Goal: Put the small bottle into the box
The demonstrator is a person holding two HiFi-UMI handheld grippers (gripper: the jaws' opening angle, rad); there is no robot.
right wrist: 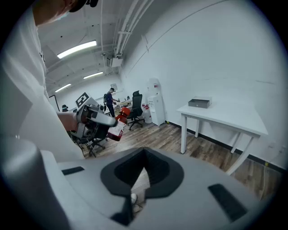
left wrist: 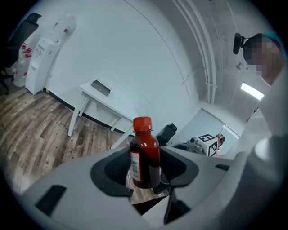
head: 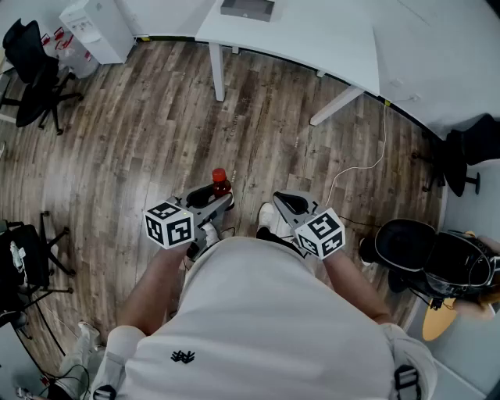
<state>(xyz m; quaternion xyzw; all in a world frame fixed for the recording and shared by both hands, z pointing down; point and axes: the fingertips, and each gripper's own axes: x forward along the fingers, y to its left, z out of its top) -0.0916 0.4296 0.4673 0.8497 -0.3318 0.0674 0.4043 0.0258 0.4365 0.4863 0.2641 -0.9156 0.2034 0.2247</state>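
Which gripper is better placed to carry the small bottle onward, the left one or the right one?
Left. The left gripper holds the small bottle upright between its jaws. The right gripper is empty, with its jaws together, so it would first need a handover. No box shows in any view.

Small bottle (head: 221, 180) mostly hidden behind left gripper (head: 219, 197) (label illegible), grey box (head: 247, 8) cropped

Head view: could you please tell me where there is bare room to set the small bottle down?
The white table is bare right of the grey box. The wood floor is open between the black chair and the table legs. Crowded at right: chairs and a cable.
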